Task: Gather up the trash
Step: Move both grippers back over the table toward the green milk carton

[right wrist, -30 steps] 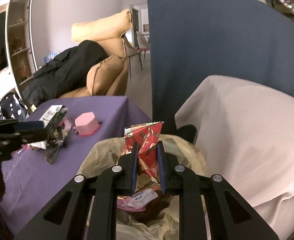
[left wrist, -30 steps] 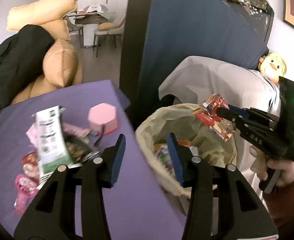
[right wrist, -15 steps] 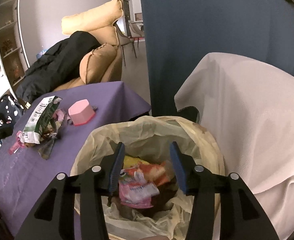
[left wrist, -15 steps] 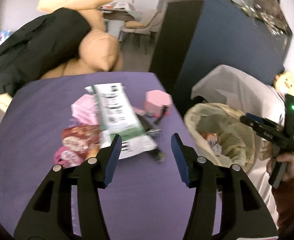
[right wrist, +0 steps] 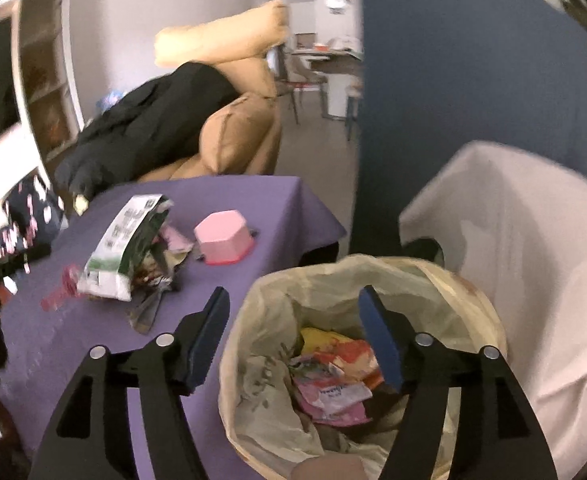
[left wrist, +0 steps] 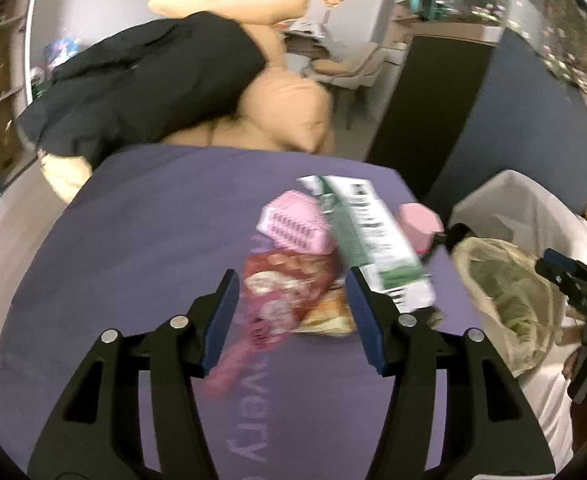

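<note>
A pile of wrappers lies on the purple table (left wrist: 141, 240). My left gripper (left wrist: 291, 312) is open and empty just above a red snack wrapper (left wrist: 281, 288). A green-and-white packet (left wrist: 369, 240) and a pink packet (left wrist: 293, 228) lie beyond it. My right gripper (right wrist: 295, 336) is open and empty over the bin with a yellowish bag (right wrist: 261, 344), which holds several wrappers (right wrist: 333, 376). The green-and-white packet (right wrist: 127, 240) also shows in the right wrist view. The bin (left wrist: 509, 292) and the right gripper (left wrist: 573, 280) show at the right of the left wrist view.
A pink hexagonal box (right wrist: 225, 238) stands on the table near the bin. A white-covered seat (right wrist: 513, 248) is to the right of the bin. A tan sofa with a black coat (left wrist: 153, 80) is behind the table. A dark blue panel (right wrist: 473, 80) stands behind.
The right gripper opened and dropped its red wrapper into the bin. The left gripper swung from the bin to the wrapper pile on the table.
</note>
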`<state>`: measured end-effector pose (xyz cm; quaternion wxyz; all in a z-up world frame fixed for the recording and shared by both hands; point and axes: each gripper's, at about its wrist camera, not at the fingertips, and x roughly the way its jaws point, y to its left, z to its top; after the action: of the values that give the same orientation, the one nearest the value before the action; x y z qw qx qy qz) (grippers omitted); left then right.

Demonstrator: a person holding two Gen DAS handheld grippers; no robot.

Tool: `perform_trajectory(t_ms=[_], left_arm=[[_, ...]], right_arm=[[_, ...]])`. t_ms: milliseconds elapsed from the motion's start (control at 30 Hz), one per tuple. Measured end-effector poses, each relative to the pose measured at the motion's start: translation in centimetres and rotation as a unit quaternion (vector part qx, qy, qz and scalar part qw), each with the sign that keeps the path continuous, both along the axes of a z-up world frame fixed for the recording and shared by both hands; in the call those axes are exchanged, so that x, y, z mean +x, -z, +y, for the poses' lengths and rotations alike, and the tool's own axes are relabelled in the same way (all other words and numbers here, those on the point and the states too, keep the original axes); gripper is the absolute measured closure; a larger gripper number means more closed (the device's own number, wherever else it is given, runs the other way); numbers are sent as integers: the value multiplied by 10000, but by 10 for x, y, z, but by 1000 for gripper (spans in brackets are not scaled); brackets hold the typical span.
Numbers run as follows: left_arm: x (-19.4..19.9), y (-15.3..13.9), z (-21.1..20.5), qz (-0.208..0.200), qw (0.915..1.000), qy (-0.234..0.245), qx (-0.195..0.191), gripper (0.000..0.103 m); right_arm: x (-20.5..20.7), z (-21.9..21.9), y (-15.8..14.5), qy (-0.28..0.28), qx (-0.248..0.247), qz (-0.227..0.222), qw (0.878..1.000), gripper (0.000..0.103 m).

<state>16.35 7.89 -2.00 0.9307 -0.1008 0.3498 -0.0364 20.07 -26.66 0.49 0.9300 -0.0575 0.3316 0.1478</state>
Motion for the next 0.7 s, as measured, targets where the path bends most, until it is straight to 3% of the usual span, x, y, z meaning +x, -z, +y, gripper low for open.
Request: perform_trajectory(t_ms=[167,400,700], left_arm=[[-2,18,27,210,9994,-209,-176,50],[-10,27,52,230,9986,-343,-322,50],[-15,33,71,241,9980,-378,-452,50]], right_arm=[[4,33,15,-375,112,474,9981,40],[10,73,8,-485,449,601,9960,40],[31,166,6,-881,179,640,9939,40]])
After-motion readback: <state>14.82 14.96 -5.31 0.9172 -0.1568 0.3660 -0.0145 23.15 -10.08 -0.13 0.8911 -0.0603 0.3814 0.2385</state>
